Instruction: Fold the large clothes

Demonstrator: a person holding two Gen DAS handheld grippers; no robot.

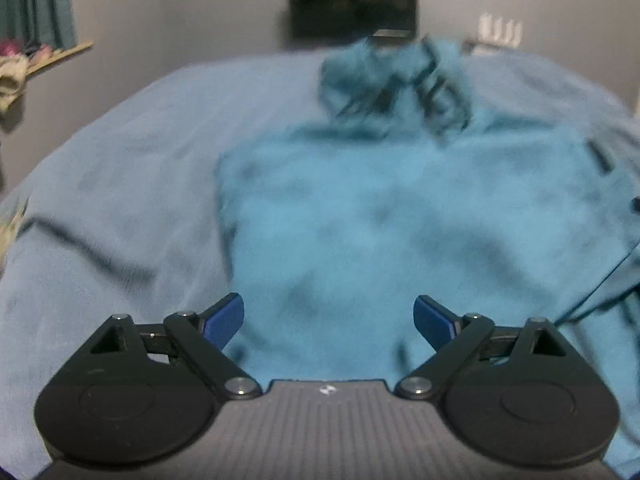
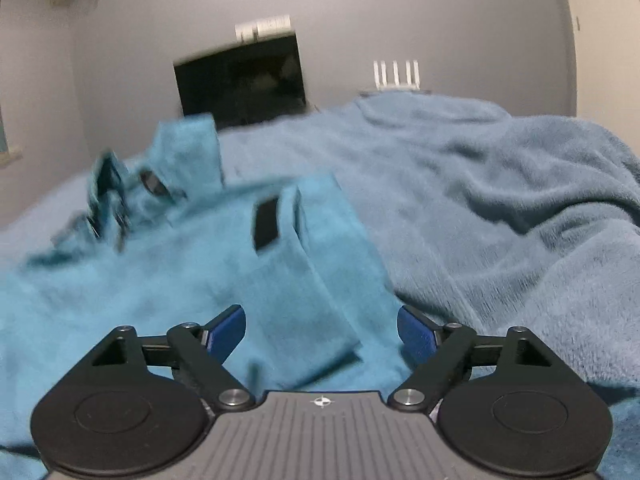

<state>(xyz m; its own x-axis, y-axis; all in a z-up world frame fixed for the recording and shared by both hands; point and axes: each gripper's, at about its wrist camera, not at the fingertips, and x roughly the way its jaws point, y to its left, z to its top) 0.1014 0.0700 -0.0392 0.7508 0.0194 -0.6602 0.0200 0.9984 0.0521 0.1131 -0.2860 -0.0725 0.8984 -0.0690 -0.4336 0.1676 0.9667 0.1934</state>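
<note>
A large teal fleece garment (image 1: 380, 216) lies spread on a bed, its bunched hood or collar with dark trim at the far end (image 1: 400, 80). My left gripper (image 1: 329, 320) is open and empty just above the garment's near edge. In the right wrist view the same garment (image 2: 180, 272) lies to the left, with a sleeve (image 2: 320, 280) folded across it and a black patch (image 2: 265, 229) near the shoulder. My right gripper (image 2: 321, 334) is open and empty above the sleeve's end.
A light blue fleece blanket (image 1: 120, 184) covers the bed; it is rumpled into folds on the right (image 2: 520, 216). A dark screen (image 1: 352, 4) stands against the grey wall behind the bed. A curtain and a shelf (image 1: 40, 52) are at the far left.
</note>
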